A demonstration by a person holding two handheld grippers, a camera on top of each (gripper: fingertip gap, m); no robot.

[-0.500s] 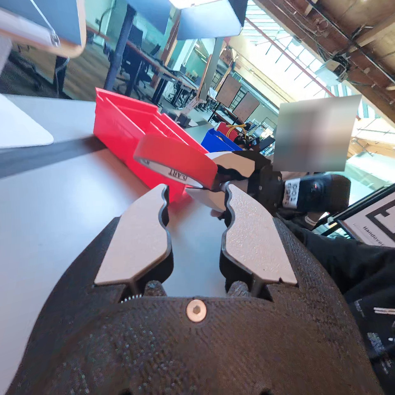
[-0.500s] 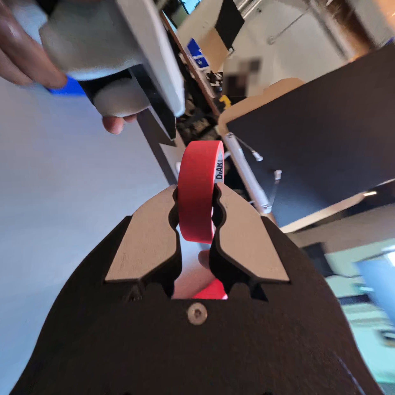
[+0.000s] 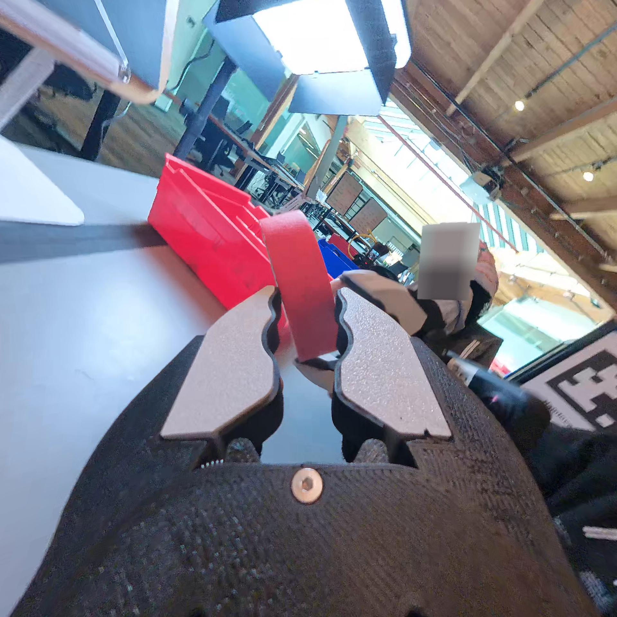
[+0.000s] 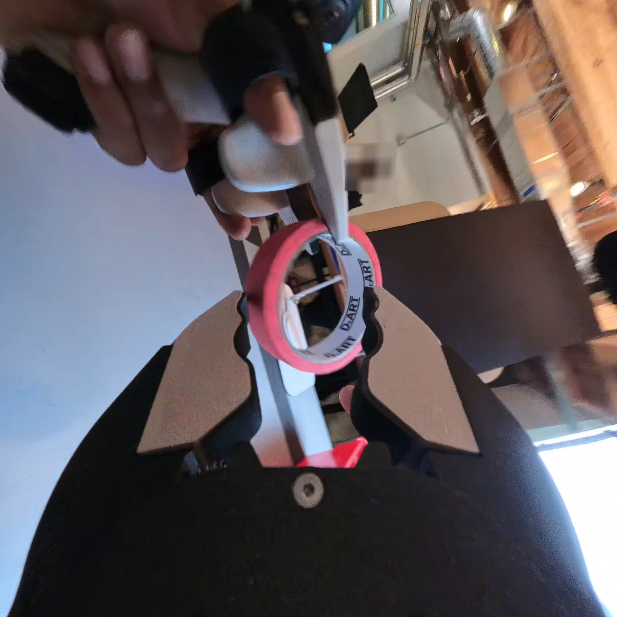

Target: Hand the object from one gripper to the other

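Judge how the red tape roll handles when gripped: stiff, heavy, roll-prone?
The red tape roll is likely stiff: its ring looks round with the left tool straddling its width. It is probably light, being a thin-walled hollow ring. Set on edge it would probably roll; laid flat it should stay put.

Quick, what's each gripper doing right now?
Left gripper: closed on the red tape roll.
Right gripper: open, with its fingertips on either side of the roll.
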